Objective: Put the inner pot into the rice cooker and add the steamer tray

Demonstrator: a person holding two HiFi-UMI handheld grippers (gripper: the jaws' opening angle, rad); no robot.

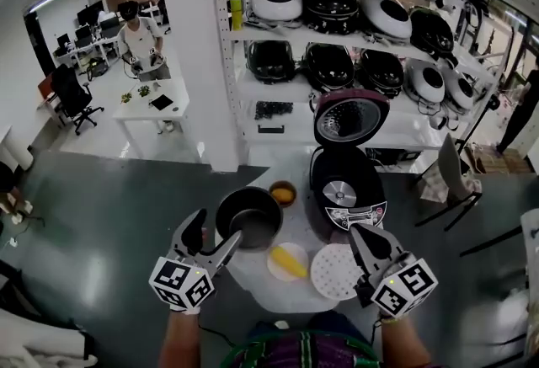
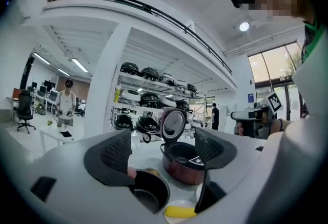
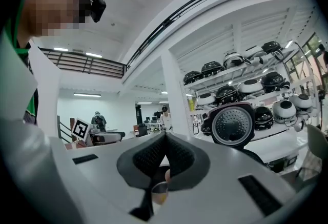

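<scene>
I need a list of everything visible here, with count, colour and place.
inner pot: one, dark grey, on the table, left of the cooker
rice cooker: one, dark red and black, lid open, far side
steamer tray: one, white, table's near right
plate: one, white, with something yellow, beside the tray
small bowl: one, orange inside, behind the pot
table: one, white, centre
shelved cookers: many, black or white, rack behind
person: one, white top, far left
left hand-held gripper: one, grey, open, by the pot
right hand-held gripper: one, grey, shut, empty, near the tray
</scene>
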